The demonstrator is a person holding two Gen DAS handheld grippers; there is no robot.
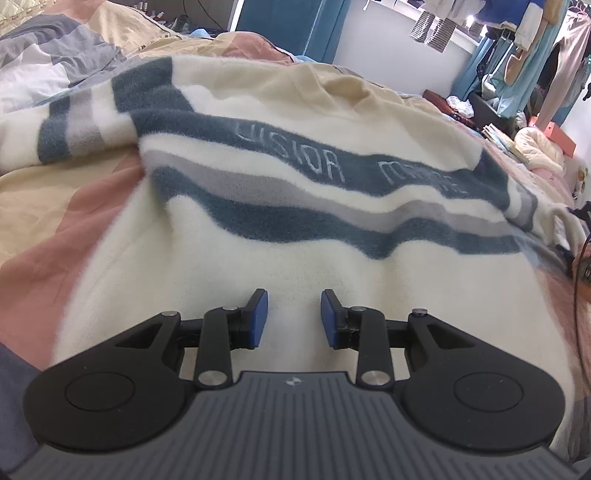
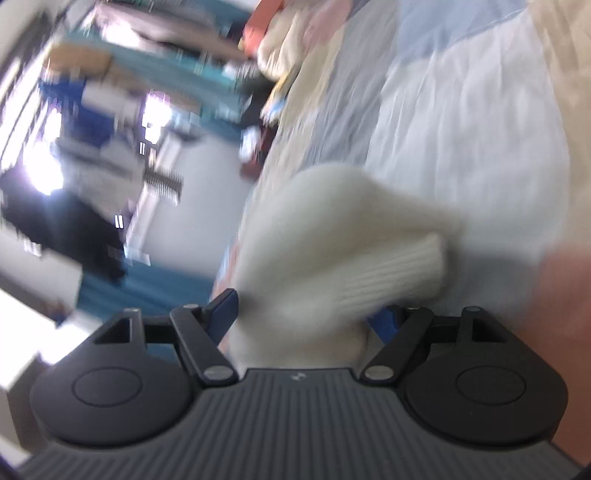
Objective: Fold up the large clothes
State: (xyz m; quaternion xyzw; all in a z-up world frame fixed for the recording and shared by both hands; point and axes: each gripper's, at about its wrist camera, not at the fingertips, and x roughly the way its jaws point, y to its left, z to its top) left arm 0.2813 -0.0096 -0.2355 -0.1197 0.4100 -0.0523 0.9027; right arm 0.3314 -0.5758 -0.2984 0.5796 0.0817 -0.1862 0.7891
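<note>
A cream sweater [image 1: 295, 110] with dark teal and grey stripes and pale lettering lies spread on the bed, its hem toward me. My left gripper [image 1: 294, 317] hovers low over the plain cream part near the hem. It is open, the blue pads [image 1: 261, 310] apart with flat fabric showing in the gap. The right wrist view is blurred and rolled sideways. There a cream sleeve with a ribbed cuff [image 2: 388, 273] lies loosely between the wide jaws of my right gripper [image 2: 306, 314]. Its left finger [image 2: 225, 306] is clear of the cloth, and the sleeve half hides the right pad [image 2: 386, 323].
The bed cover [image 1: 55, 229] has pink, beige and grey patches. Clothes hang on a rack [image 1: 546, 55] at the far right, with books and clutter [image 1: 498, 136] along the bed's right edge. A teal curtain [image 1: 295, 26] hangs behind the bed.
</note>
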